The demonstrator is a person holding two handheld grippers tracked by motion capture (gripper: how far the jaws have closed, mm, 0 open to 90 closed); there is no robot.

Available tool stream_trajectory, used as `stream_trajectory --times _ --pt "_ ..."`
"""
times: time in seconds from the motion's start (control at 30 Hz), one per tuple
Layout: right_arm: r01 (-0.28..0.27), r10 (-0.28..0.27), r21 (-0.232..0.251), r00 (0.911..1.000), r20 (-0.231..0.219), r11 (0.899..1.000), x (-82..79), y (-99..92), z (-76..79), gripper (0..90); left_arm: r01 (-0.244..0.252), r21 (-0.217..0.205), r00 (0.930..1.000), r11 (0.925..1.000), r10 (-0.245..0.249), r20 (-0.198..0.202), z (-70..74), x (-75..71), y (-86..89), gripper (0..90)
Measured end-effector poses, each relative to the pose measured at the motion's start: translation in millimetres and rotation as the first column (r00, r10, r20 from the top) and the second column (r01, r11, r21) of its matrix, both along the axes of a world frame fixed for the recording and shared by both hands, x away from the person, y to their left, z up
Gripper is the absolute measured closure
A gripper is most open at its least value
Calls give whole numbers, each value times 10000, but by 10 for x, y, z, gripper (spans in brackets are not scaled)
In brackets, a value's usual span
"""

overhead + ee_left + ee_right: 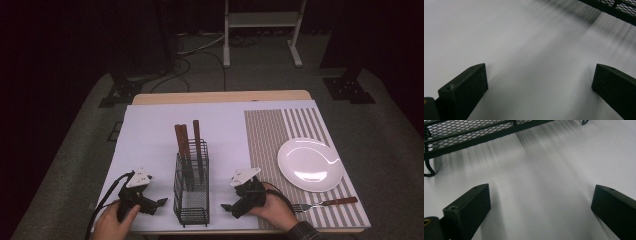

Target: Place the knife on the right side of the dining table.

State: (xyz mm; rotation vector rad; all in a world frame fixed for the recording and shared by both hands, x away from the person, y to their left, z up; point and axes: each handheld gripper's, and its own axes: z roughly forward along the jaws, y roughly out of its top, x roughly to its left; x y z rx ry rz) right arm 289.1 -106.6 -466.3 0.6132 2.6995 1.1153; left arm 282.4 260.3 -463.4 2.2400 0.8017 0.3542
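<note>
While both grippers, left (161,202) and right (226,206), rested with jaws spread empty, the black wire-mesh cutlery caddy (191,187) between them looked light, stiff, best gripped by its rim.

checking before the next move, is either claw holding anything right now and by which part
Nothing is held. The left claw and the right claw both stand open over the white mat, on either side of the wire caddy.

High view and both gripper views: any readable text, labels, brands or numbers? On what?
None readable.
Grey plates on the left gripper and right gripper: small dark marks, too small to read.
Plate, fork, wire caddy, striped placemat: no text seen.
</note>
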Motion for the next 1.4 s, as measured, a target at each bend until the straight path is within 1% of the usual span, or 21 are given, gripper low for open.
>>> stream_trajectory --times 0.27,0.47,0.57,0.63,0.67,0.87,1.17,1.4 --pt "42 -42 -57 10000 -82 10000 6 7 13 13 -3 -8 10000 10000 3 11 -1 0 0 0" --pt "150 -150 -5 9997 -205 9999 27 -7 41 13 -1 2 10000 10000 1 5 0 0 0 0" --pt "115 -116 -37 9998 -173 9999 29 -8 61 13 -1 4 10000 10000 1 1 0 0 0 0" --pt "119 -120 -37 9995 -304 9999 45 -13 73 13 1 2 10000 10000 -1 2 0 0 0 0" --pt "211 -209 49 9989 -419 9998 48 -14 80 13 -3 3 10000 10000 3 -2 0 -1 0 0" --pt "379 -369 172 9978 -546 9991 73 -38 131 13 -5 6 10000 10000 5 1 0 -1 0 0" --pt "337 -326 278 9987 -404 9990 106 -41 225 13 -5 -2 10000 10000 5 1 0 -1 -1 0" --pt "389 -369 608 9987 -339 9974 151 -61 346 13 21 36 10000 10000 -21 7 2 1 2 0"
